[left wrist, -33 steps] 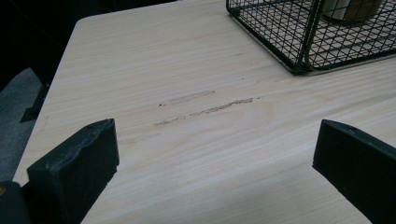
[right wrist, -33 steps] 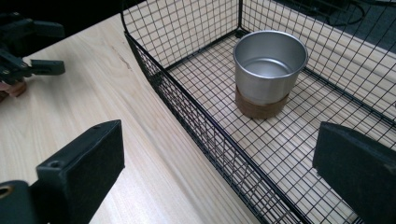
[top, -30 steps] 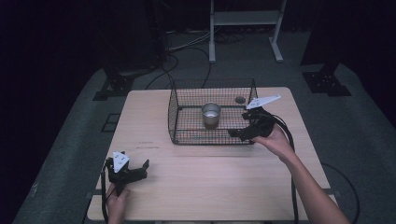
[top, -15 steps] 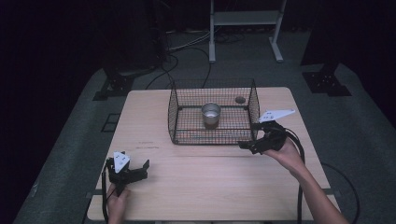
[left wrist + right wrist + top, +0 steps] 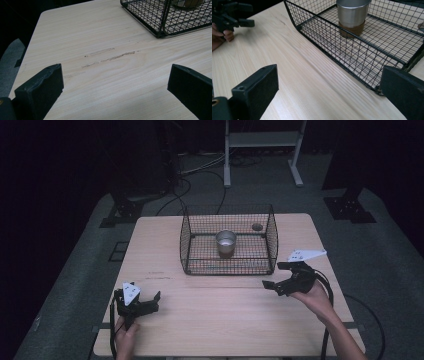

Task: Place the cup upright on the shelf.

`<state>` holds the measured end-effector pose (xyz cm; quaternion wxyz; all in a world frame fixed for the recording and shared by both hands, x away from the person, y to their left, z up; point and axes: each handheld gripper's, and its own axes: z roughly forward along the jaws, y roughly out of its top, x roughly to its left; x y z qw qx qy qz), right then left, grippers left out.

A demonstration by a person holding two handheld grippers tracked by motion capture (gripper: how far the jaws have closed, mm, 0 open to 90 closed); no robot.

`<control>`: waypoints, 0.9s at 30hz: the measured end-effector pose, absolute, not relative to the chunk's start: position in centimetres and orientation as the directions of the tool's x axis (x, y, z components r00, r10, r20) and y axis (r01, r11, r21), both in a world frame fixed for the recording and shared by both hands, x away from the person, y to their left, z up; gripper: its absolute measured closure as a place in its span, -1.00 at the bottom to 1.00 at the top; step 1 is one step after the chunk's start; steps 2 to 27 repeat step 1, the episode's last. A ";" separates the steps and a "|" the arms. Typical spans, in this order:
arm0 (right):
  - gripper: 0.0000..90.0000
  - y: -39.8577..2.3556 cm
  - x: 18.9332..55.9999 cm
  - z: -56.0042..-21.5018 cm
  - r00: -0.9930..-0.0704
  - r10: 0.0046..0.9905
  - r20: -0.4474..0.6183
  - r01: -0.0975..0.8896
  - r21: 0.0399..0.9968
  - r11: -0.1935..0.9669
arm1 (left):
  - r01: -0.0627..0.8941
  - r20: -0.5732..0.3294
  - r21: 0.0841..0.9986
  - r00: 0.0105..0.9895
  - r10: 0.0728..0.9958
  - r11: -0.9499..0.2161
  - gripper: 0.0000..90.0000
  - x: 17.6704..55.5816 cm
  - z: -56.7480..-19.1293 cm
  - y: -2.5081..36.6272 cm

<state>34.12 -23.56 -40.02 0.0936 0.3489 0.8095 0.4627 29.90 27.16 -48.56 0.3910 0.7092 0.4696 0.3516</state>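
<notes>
Cup (image 5: 226, 242) sits inside wire basket (image 5: 229, 268) (mesh wall between), right tool (image 5: 274, 275) and left tool (image 5: 150, 298) agape.

Probably lab: dark curtains (image 5: 60, 160), cables (image 5: 200, 167)

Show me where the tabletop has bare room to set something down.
Bare wood runs along the near strip between the left gripper and right gripper, both open, and on the table left of the wire basket. The basket with its metal cup crowds the far middle.
</notes>
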 end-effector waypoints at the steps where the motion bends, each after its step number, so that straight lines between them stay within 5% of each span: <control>1: -0.96 -23.5 33.8 -40.1 -0.741 0.650 0.167 0.472 0.819 0.327 | 0.389 0.132 0.886 0.312 0.941 -0.253 -1.00 29.9 -48.6 27.2; 27: -0.96 -23.5 33.8 -40.1 -0.741 0.650 0.167 0.472 0.819 0.327 | 0.389 0.132 0.886 0.312 0.941 -0.253 -1.00 29.9 -48.6 27.2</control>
